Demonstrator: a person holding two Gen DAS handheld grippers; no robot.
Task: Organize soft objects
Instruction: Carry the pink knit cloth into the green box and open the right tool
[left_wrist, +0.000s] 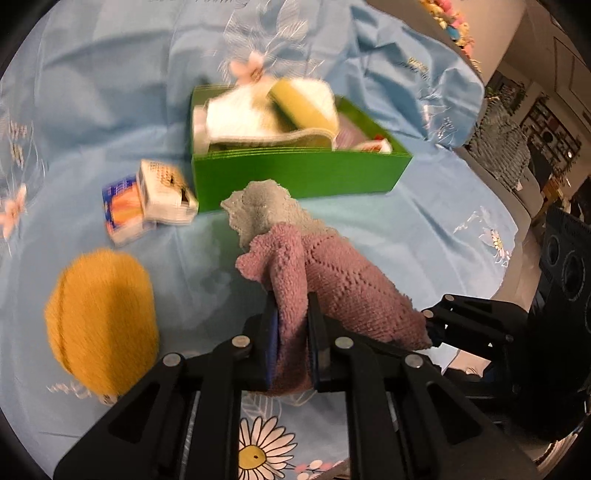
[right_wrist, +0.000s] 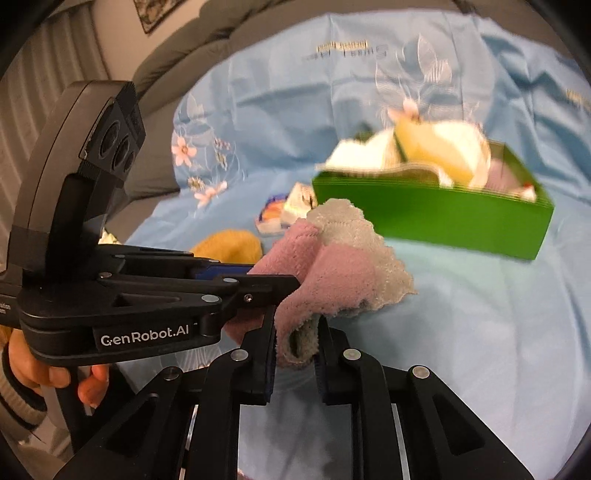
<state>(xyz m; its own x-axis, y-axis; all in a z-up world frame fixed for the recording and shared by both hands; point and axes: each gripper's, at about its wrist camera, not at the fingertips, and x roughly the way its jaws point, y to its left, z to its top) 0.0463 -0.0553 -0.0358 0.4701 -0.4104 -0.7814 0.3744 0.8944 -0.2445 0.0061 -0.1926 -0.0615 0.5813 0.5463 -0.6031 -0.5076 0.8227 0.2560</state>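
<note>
- The pink-and-grey knitted cloth hangs bunched between my two tongs, lifted off the light-blue flowered tablecloth, just in front of the green box.
- My left gripper is clenched on a pink fold of that cloth; the jaws stand nearly together, with the fabric pinched between the blue pads.
- My right gripper is also clamped on the cloth, on a hanging corner where pink meets grey; its jaws stand slightly wider than the left ones, with the fold filling the gap.
- In the right wrist view the left gripper reaches in from the side, and a hand in a ribbed cuff grips its handle.
- The green rectangular cardboard box sits beyond the cloth on the tablecloth. It holds white soft pieces, a yellow sponge-like block and something pinkish at the far end (all blurred, so I cannot name them better).
- Just left of the box lie two small printed packets, touching each other.
- Nearer to me, on the left, lies a round mustard-yellow fuzzy pad, apart from the box.
</note>
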